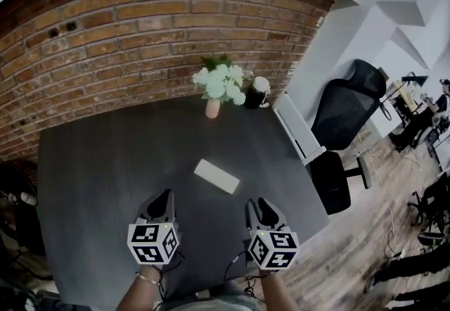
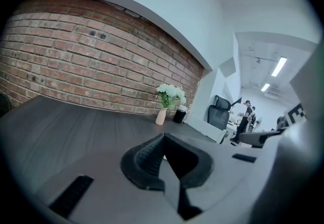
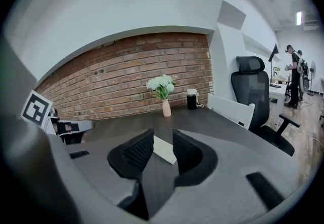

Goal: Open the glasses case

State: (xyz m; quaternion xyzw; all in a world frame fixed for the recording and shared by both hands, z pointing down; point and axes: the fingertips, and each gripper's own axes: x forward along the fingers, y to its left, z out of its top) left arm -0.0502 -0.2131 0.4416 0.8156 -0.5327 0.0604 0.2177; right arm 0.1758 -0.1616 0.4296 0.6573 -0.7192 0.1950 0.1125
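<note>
The glasses case [image 1: 216, 176] is a flat white box that lies on the dark table [image 1: 91, 176], near its middle. It looks closed, and it is a little turned, so that in the head view its long side runs from upper left to lower right. Both grippers are on the near side of the case and neither of them touches it. The left gripper [image 1: 163, 197] is held over the table, to the left of the case and nearer to the person. In the left gripper view its two black jaws come together at the tips, and nothing is pressed between them. The right gripper [image 1: 259, 204] is to the right of the case, about as near to the person as the left one. In the right gripper view its jaws stand clearly apart. The case is seen through the gap between them, but it lies further ahead on the table and not between the pads. Each gripper carries its cube with square markers at the back, above the person's wrist, and on the left wrist there is a thin bracelet [image 1: 148, 278]. At the far edge of the table, close to the brick wall [image 1: 105, 35], stands a small pink vase [image 1: 212, 108] with white flowers [image 1: 221, 82]. Just beside it on the right is a black container with a white top [image 1: 259, 93]. To the right of the table a black office chair [image 1: 348, 109] stands on a wooden floor [image 1: 365, 232].
</note>
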